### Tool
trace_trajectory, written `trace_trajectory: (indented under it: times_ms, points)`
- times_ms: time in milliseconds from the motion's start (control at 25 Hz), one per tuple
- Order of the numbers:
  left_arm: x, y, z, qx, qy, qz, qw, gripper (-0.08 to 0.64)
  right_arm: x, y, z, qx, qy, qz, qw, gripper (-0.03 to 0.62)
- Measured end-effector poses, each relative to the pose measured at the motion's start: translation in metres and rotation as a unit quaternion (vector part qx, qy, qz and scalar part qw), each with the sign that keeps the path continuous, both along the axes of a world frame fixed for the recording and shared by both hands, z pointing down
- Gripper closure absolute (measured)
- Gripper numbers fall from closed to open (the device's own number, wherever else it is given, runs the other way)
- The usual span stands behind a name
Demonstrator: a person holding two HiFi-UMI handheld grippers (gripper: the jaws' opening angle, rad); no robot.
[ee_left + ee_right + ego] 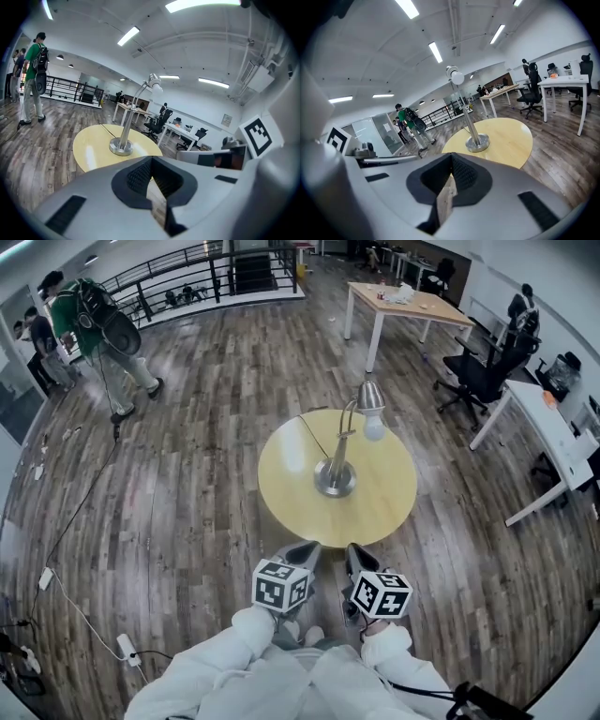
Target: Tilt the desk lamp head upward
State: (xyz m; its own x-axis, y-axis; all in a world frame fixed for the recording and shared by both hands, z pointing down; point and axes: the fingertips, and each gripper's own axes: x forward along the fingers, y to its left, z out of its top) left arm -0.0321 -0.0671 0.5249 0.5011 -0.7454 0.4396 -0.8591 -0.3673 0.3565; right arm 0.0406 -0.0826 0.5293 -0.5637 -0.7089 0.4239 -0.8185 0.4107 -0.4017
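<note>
- Table [89, 147]: near rim gone behind the left hand-held gripper [151, 161].
- Lamp cord [314, 435], well beyond that hand-held gripper: too thin to follow off the table.
- Sleeves [211, 667] behind it, cut by the bottom edge.

Open approach over round table [386, 505]; desk lamp [341, 442] midway.

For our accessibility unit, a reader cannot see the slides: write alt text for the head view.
A silver desk lamp stands on a round yellow table, its head pointing down. Nearer the camera, the left gripper and right gripper, both shut and empty, are held side by side at the table's near edge, touching nothing.
</note>
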Motion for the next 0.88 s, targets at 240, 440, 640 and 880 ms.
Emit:
trace_trajectory:
  times_ms: [240,440,640,880]
  points:
    - [-0.006,0.002,-0.002,0.001,0.003,-0.001,1.0,0.557,-0.005,0.002,-0.003,0.004,0.006,0.0,1.0,0.578]
    - [-0.003,0.004,0.0,0.003,0.004,0.004,1.0,0.557,-0.004,0.004,0.0,0.003,0.004,0.003,1.0,0.578]
    - [0.002,0.002,-0.003,0.003,0.004,0.01,0.9999,0.557,0.001,0.004,-0.002,0.003,0.006,0.007,1.0,0.58]
    - [0.01,0.002,-0.003,0.004,0.003,0.014,0.9999,0.557,0.01,0.003,-0.002,0.006,0.01,0.011,1.0,0.578]
